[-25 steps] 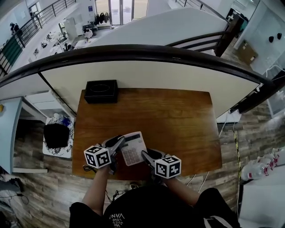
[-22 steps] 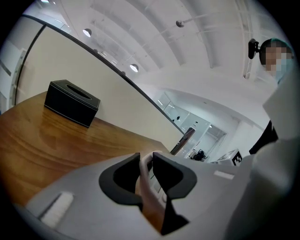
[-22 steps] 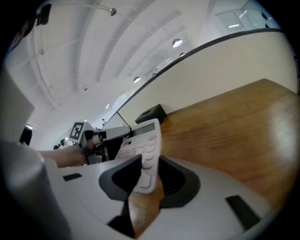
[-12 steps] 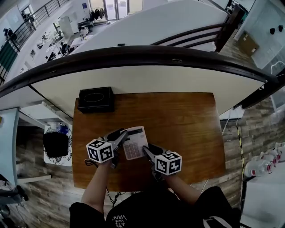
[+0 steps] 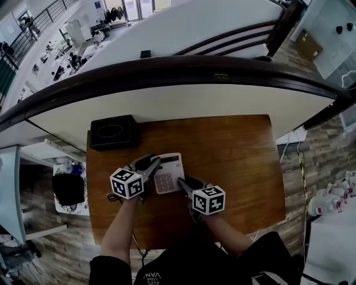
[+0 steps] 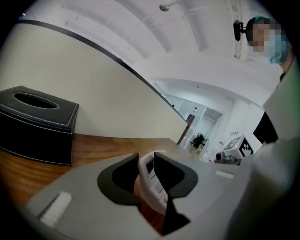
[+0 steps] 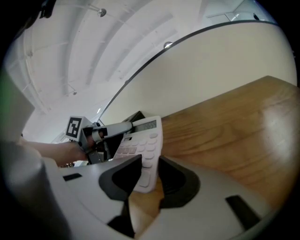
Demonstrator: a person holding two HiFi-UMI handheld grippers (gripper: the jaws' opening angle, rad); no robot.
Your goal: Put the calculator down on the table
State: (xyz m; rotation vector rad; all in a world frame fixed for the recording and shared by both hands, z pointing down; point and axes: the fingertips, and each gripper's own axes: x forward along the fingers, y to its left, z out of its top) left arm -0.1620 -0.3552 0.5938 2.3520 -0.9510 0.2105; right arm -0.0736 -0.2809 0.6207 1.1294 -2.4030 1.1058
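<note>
Bright, even white light from overhead: a ceiling lamp shows in the right gripper view, a pale sheen lies on the table, and the shadow beside the black box is faint and soft. All views are fisheye; the rail bows strongly, and both gripper views go black at the corners. Near field is out of focus: the left gripper and right gripper bodies blur toward the lens.

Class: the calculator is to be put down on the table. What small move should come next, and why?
Probably open the right gripper too. The calculator lies low over the table, the left gripper's jaws have just been opening round its edge, while the right jaws pinch its corner.
</note>
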